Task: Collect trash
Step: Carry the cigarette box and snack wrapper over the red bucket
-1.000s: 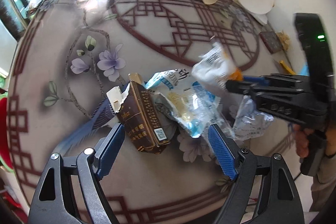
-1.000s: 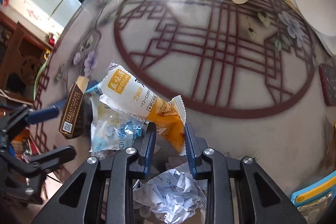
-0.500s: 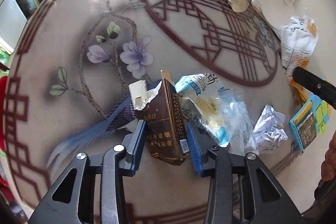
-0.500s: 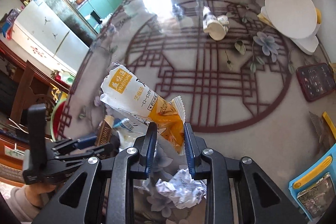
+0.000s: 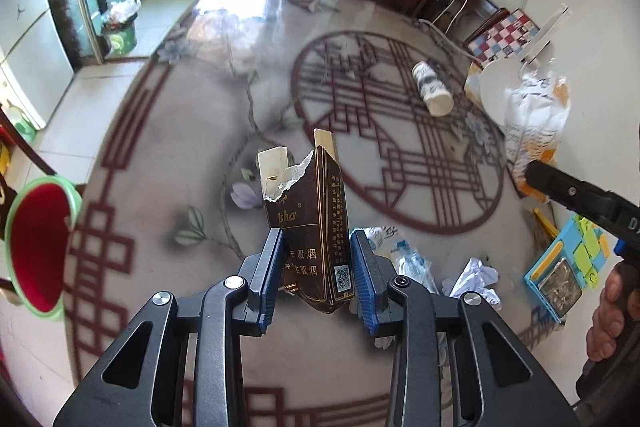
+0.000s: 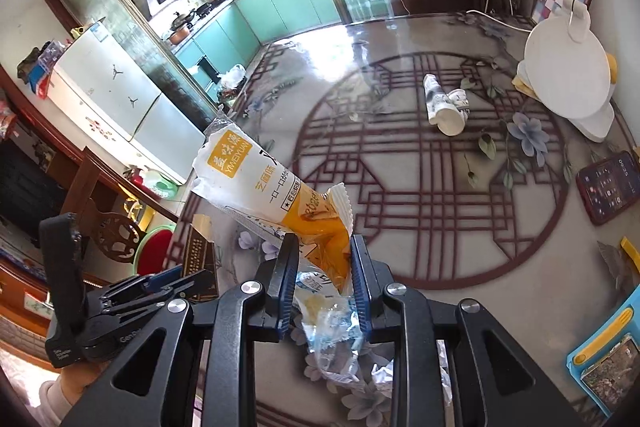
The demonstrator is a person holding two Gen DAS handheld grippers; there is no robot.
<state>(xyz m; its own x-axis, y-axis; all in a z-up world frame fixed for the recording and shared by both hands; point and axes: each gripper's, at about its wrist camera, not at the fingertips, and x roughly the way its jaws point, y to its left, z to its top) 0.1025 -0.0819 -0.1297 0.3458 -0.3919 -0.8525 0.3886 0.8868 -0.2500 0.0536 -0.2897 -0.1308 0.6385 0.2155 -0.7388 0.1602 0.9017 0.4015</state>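
My left gripper (image 5: 314,267) is shut on a torn brown cigarette pack (image 5: 308,211) and holds it upright above the patterned table (image 5: 168,155). My right gripper (image 6: 325,267) is shut on the orange end of a white and orange snack wrapper (image 6: 264,179), also lifted off the table. That wrapper (image 5: 536,119) shows blurred at the right of the left wrist view. Below on the table lie a clear blue-printed plastic wrapper (image 5: 404,255) and a crumpled white paper ball (image 5: 478,279). A paper cup (image 5: 432,89) lies on its side farther back.
A red basin with a green rim (image 5: 38,247) stands off the table's left edge. On the right are a white round lamp base (image 6: 568,75), a phone (image 6: 610,185) and a blue case (image 5: 568,267). A person's hand (image 5: 612,323) grips the right tool.
The left jaws closed on the cigarette pack and lifted it off the table. The right gripper rose with the snack wrapper, so more of the room shows in both views.
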